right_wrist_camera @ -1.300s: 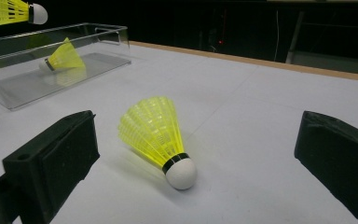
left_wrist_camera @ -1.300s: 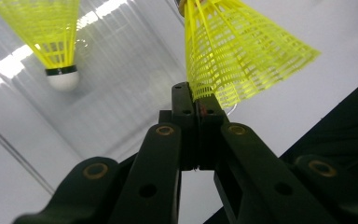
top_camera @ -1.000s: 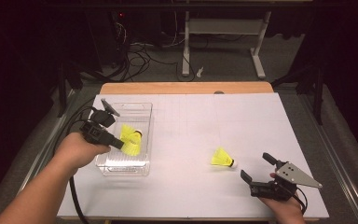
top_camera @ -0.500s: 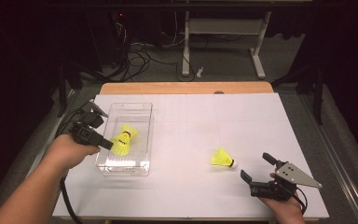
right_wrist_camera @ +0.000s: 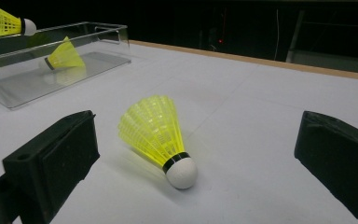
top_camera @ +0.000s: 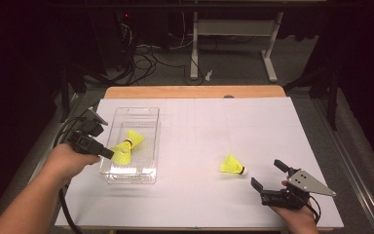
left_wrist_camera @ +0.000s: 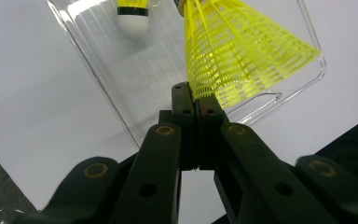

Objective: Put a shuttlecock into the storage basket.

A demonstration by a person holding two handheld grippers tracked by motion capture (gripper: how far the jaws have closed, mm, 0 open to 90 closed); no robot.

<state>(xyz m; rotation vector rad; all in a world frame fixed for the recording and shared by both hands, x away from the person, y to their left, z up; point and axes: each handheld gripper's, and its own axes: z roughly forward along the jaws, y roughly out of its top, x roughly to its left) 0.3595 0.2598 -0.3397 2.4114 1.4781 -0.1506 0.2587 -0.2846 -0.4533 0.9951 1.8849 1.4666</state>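
Yellow shuttlecocks (right_wrist_camera: 156,133), white black-banded corks (right_wrist_camera: 182,171)

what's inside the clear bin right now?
One yellow shuttlecock lies on the floor of the clear bin. A second shuttlecock, pinched by its skirt in the left gripper, hangs over the bin. The bin's transparent walls hide nothing.

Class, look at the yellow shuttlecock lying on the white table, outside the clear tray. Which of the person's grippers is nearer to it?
Right. The right gripper sits just beside the loose shuttlecock, jaws open toward it. The left gripper is across the table at the clear tray, pinching another shuttlecock.
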